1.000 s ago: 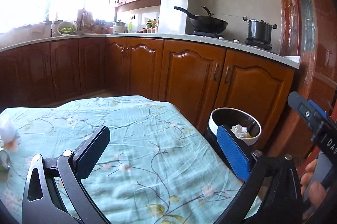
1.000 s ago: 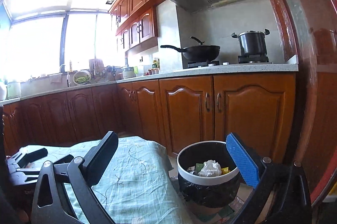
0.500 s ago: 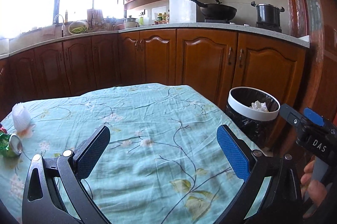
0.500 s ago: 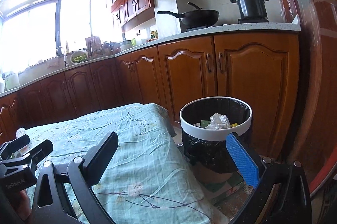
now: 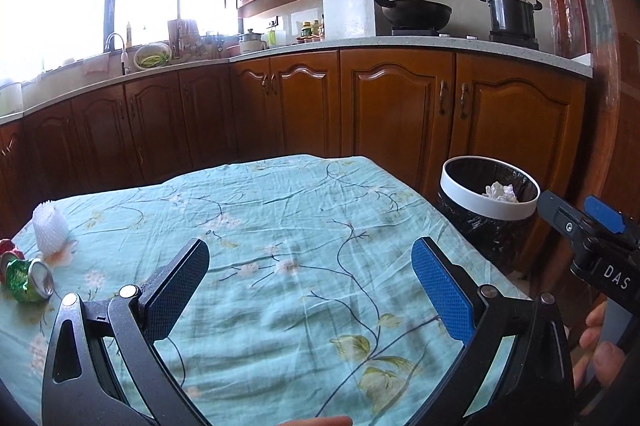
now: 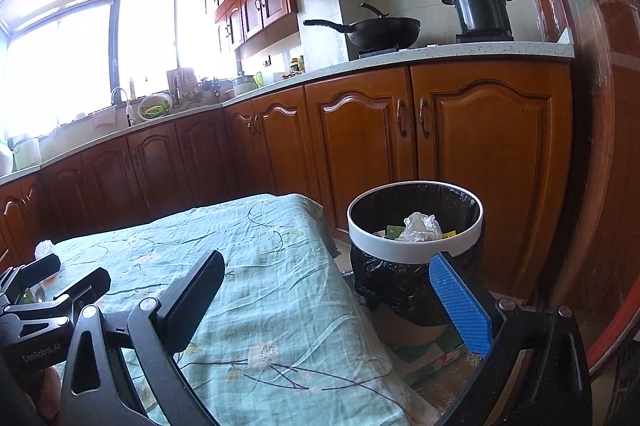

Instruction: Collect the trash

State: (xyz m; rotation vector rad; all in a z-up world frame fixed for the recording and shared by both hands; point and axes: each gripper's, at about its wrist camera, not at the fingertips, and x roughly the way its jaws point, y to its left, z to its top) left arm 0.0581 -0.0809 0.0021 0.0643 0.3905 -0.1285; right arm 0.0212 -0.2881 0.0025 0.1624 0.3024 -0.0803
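Observation:
A crushed green can (image 5: 30, 276) lies at the table's left edge, with a red item (image 5: 7, 248) behind it and a white foam net (image 5: 50, 230) further back. A white-rimmed bin (image 5: 490, 212) with a black liner stands on the floor right of the table and holds crumpled white paper (image 6: 420, 226) and coloured scraps. My left gripper (image 5: 310, 264) is open and empty above the tablecloth. My right gripper (image 6: 326, 276) is open and empty over the table's right edge, near the bin (image 6: 416, 248).
The table carries a light green floral cloth (image 5: 280, 226). Brown cabinets (image 5: 400, 114) and a counter with a wok (image 5: 416, 12) and a pot (image 5: 512, 16) run along the back. A red door frame (image 6: 592, 146) stands at the right.
Both grippers have pulled back from the bin and toward the table. The can and foam net have come into the left wrist view. Both grippers stay open.

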